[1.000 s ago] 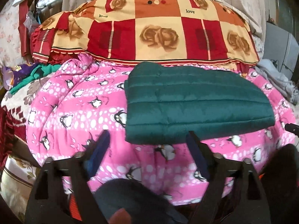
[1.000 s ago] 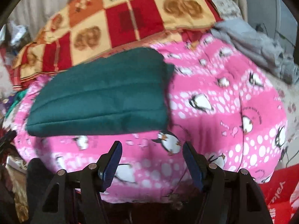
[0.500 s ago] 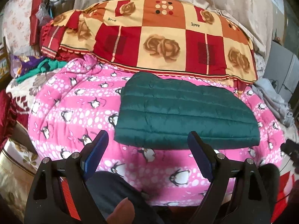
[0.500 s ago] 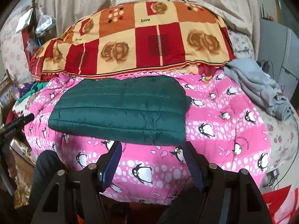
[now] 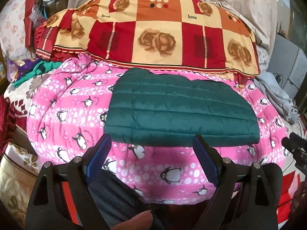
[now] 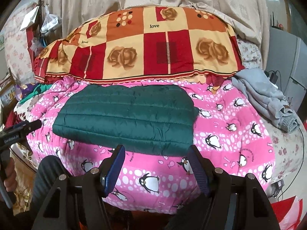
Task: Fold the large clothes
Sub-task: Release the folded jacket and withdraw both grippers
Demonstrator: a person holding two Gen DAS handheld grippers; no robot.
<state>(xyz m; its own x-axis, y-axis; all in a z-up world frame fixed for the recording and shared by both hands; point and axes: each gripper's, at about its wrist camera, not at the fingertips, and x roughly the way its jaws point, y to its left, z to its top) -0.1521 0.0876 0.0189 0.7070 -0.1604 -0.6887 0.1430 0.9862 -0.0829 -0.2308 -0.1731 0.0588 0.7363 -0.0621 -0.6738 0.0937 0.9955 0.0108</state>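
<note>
My green quilted jacket point(image 5: 178, 107) lies folded flat on the pink blanket point(image 5: 63, 115), just in front of the checked quilt point(image 5: 153, 38). Light, puffy and slick by its look, it is best pinched at a hem corner. Left gripper point(image 5: 151, 153) and right gripper point(image 6: 156, 163) gape empty above the bed.

We read "love" printed twice on the rose-patterned checked quilt point(image 6: 153, 44); the penguin blanket's point(image 6: 239, 138) tiny print stays illegible.
</note>
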